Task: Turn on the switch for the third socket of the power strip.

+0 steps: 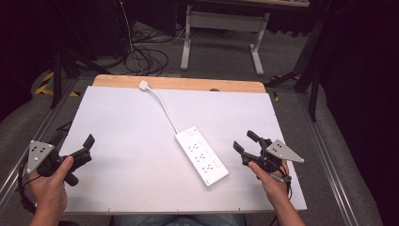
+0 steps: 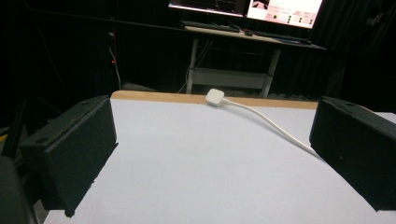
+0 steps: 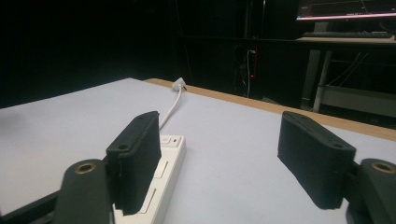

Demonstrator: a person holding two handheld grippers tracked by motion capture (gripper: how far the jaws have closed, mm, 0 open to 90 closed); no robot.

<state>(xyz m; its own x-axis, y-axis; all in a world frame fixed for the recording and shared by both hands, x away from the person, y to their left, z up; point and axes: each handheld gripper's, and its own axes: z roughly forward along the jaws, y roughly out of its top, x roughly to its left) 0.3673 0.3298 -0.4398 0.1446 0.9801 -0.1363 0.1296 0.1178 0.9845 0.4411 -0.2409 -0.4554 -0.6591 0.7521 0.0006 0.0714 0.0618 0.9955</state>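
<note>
The white power strip point(image 1: 202, 155) lies on the counter point(image 1: 127, 141) between both, just left of the right hand-held gripper point(image 1: 245, 141), whose jaws are apart with nothing inside. The left hand-held gripper point(image 1: 75, 143) is wide open too.

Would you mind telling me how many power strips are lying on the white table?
1. The power strip lies diagonally right of the table's middle, its cord running to a plug at the far wooden edge.

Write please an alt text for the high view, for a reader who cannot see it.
A white power strip lies diagonally on a white table, its cord running to a plug at the far edge. A person holds the left tool and the right tool, both open and empty, on either side.
</note>
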